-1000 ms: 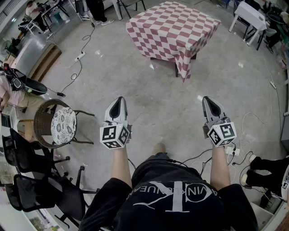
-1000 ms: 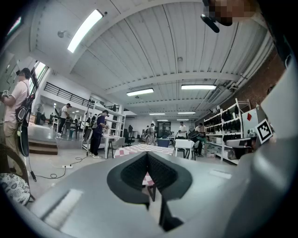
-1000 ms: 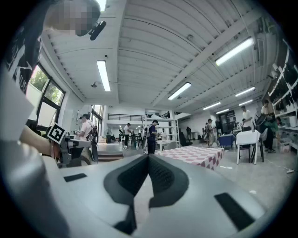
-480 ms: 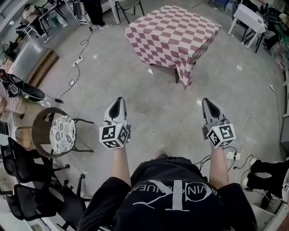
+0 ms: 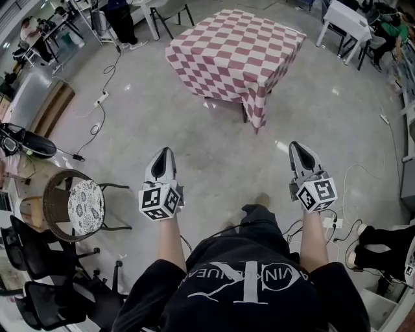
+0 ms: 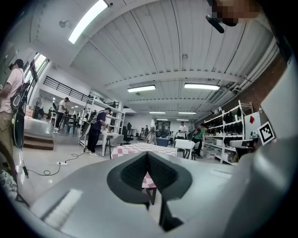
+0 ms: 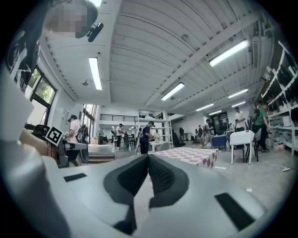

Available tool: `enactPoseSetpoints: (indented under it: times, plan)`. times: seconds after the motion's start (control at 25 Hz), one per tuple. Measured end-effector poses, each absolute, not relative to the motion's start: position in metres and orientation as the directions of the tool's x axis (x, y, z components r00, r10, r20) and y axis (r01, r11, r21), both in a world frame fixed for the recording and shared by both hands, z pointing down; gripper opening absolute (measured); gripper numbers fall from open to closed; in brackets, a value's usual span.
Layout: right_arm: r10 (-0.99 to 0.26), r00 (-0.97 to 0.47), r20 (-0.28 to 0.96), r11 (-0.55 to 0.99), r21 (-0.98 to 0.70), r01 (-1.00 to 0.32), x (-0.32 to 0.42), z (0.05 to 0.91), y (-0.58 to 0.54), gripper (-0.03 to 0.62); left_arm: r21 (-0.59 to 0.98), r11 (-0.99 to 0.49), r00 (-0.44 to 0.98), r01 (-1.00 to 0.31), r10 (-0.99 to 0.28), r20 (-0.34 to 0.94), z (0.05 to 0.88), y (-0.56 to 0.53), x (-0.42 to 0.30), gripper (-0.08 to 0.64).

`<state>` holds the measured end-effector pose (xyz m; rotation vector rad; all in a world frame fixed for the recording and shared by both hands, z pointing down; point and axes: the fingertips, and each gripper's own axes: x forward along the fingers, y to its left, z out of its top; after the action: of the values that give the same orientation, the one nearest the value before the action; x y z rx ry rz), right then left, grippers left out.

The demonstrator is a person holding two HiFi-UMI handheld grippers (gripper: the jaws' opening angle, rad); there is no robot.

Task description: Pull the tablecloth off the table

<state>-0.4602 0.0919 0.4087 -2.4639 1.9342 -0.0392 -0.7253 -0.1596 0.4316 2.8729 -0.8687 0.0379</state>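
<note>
A red-and-white checked tablecloth covers a square table ahead of me, hanging down its sides; it also shows in the distance as the tablecloth in the left gripper view and the tablecloth in the right gripper view. My left gripper and right gripper are held level over bare floor, well short of the table. Both are shut with nothing between their jaws, the left gripper and right gripper tips meeting.
A round wicker chair with a patterned cushion stands at my left, black office chairs behind it. Cables and a power strip lie on the floor left of the table. A white table stands far right. People work at the far left.
I have walked closer: the table sits larger and further left in the head view. Both grippers stay shut and keep their places before me.
</note>
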Motion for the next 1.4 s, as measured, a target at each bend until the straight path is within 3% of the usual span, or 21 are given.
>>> enactPoseSetpoints:
  times: [0.6,1.4]
  plan:
    - [-0.988,0.155,-0.001,-0.155,-0.026,-0.988,-0.281,0.401,0.030,0.012,0.115,-0.798,0.804,-0.592,-0.594,0.025,0.404,-0.205,-0.550,0.011]
    - [-0.996,0.087,0.020,-0.087,-0.023,-0.996,-0.120,0.408,0.024,0.012,0.105,-0.833,0.838,-0.543,-0.545,0.011,0.405,-0.192,-0.338,0.011]
